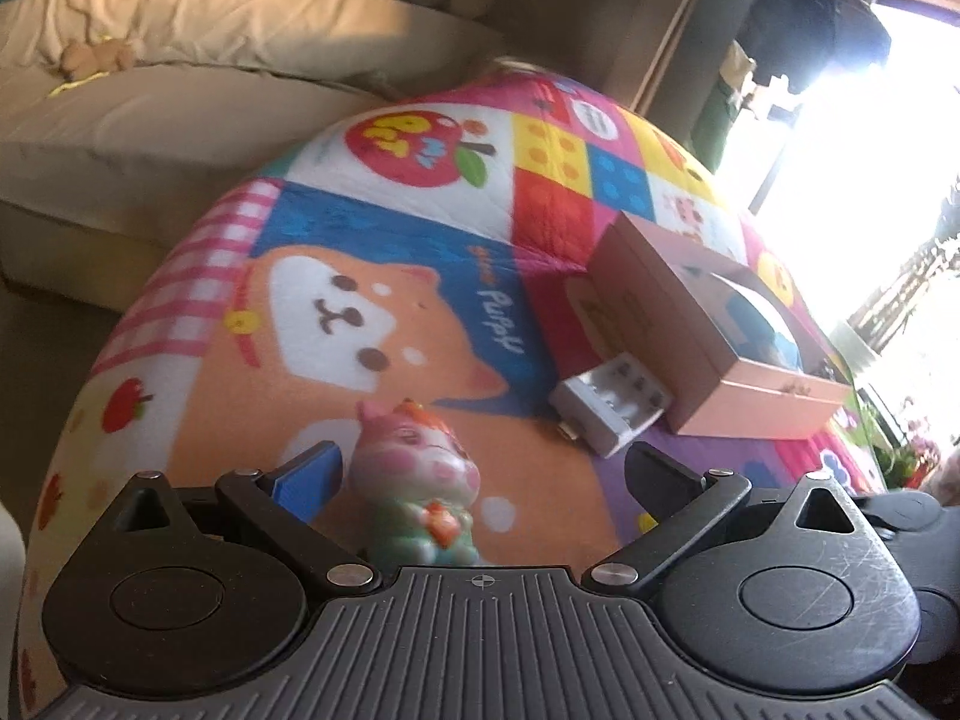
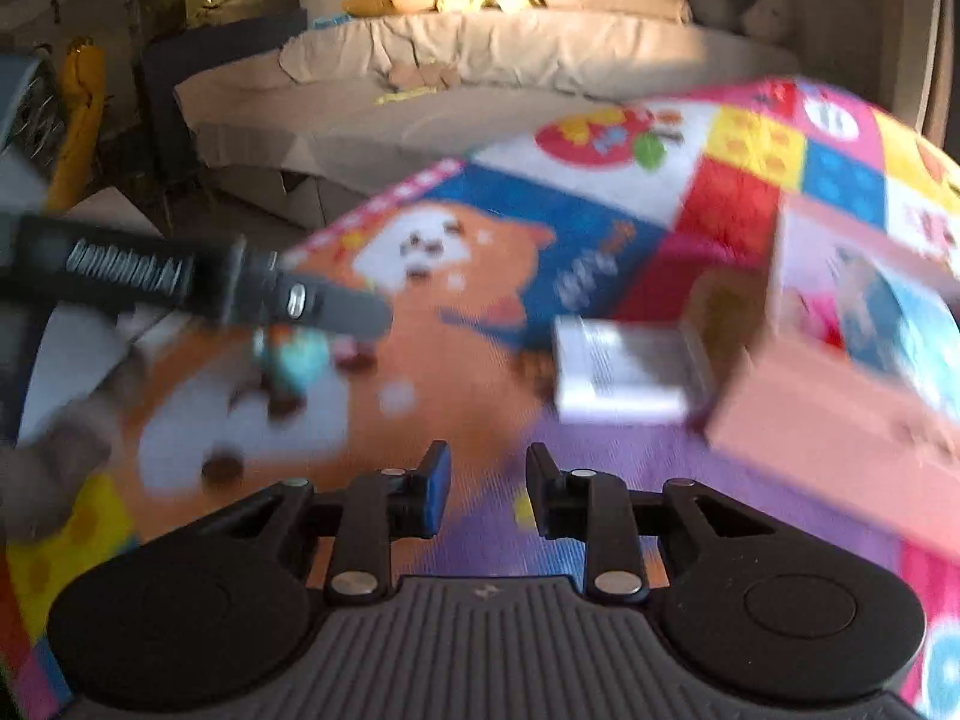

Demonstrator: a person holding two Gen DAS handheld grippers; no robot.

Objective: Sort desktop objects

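A small pig figurine (image 1: 414, 480) in pink, green and orange stands on the colourful play mat (image 1: 384, 228), between the wide-open fingers of my left gripper (image 1: 480, 474) and close to the left finger. A white battery charger (image 1: 612, 402) lies ahead to the right, beside a pink open box (image 1: 714, 348). In the blurred right wrist view, my right gripper (image 2: 487, 492) is empty with a narrow gap between its fingers, above the mat. The charger (image 2: 624, 372) and the box (image 2: 840, 372) lie ahead right. The left gripper (image 2: 240, 294) shows at left above the figurine (image 2: 294, 360).
A beige sofa (image 1: 180, 90) with cushions stands behind the mat. A bright window (image 1: 870, 150) is at the right, with plants below it. The mat's edge (image 1: 150, 312) drops off at the left.
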